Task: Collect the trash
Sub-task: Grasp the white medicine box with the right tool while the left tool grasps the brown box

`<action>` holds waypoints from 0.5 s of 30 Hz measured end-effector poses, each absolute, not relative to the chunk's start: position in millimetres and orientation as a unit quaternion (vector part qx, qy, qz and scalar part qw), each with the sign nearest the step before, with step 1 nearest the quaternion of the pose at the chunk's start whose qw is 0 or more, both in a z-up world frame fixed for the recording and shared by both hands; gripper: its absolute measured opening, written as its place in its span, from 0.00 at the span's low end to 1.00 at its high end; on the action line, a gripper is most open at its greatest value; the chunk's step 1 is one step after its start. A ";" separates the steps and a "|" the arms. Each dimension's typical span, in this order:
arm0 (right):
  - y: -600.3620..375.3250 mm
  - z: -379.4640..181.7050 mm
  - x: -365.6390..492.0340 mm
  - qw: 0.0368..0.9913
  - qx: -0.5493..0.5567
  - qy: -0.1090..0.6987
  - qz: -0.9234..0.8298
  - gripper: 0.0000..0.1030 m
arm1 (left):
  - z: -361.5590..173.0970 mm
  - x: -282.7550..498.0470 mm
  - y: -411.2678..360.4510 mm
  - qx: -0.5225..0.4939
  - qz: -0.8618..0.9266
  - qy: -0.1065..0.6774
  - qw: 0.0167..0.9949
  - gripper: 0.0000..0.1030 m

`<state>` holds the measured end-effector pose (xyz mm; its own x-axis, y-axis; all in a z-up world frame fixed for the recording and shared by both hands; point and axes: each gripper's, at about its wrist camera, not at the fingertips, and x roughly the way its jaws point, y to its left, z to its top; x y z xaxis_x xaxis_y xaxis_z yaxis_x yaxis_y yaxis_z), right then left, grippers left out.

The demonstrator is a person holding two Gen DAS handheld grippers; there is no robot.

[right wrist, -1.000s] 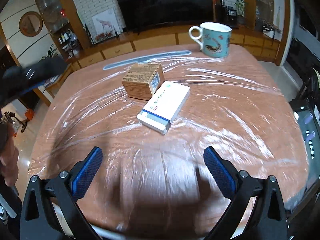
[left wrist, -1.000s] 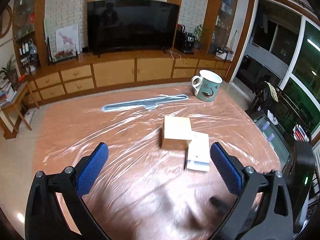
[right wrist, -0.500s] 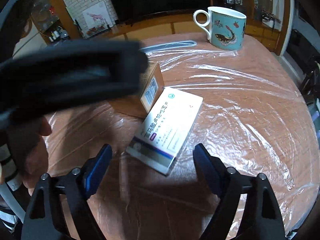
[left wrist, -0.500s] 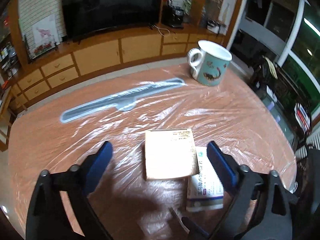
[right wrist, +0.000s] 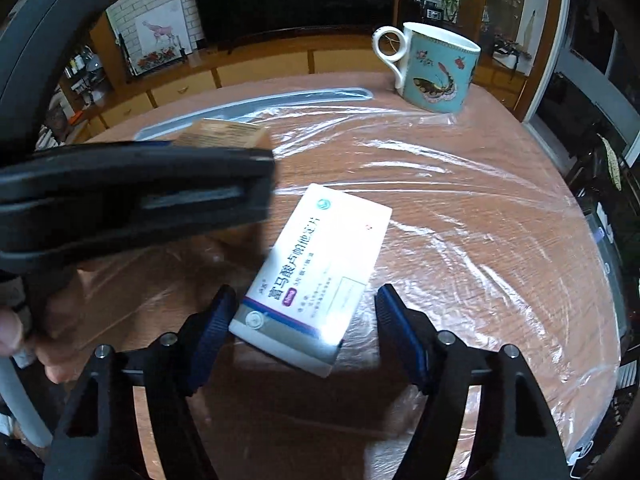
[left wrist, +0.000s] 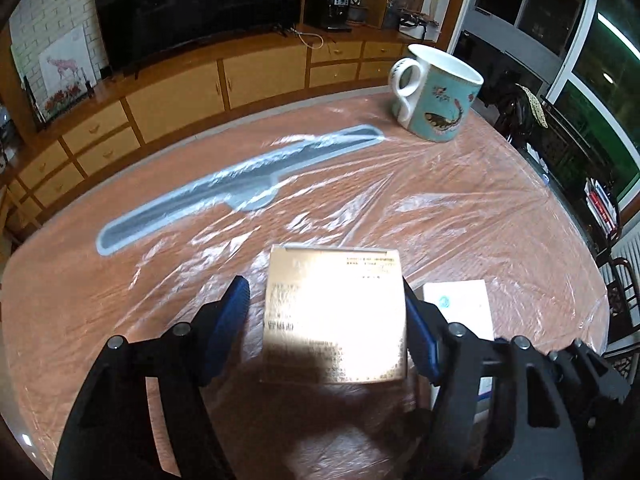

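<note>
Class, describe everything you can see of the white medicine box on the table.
The white medicine box is flat, rectangular cardboard with blue lettering, a teal logo and a blue-grey band at its near end. It lies closed and flat, skewed, on the plastic-covered table, beside the tan box. The right gripper straddles its near end, jaws closing.

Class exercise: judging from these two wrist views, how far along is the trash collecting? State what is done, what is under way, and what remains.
Done: nothing shows as collected; both boxes sit on the table. Under way: the left gripper is closing around the gold box, the right gripper around the white medicine box, with gaps still visible. Left: gripping, lifting and binning both. No bin is in view.
</note>
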<state>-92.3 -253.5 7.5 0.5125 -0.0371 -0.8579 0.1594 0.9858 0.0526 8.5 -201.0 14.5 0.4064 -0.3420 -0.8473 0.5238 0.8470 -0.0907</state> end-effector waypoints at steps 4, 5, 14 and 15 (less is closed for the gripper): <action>-251.1 7.1 -89.3 0.869 0.053 0.488 -0.058 0.67 | 10.1 9.3 -197.4 0.102 -0.257 0.472 0.837 0.70; -249.8 7.4 -89.9 0.870 0.047 0.487 -0.059 0.63 | 10.2 9.0 -197.3 0.106 -0.256 0.470 0.838 0.69; -260.3 9.1 -86.2 0.874 0.060 0.480 -0.037 0.51 | 13.0 4.4 -193.5 0.113 -0.256 0.457 0.844 0.58; -262.7 10.0 -87.4 0.874 0.066 0.480 -0.035 0.51 | 14.6 3.3 -192.4 0.113 -0.256 0.455 0.846 0.58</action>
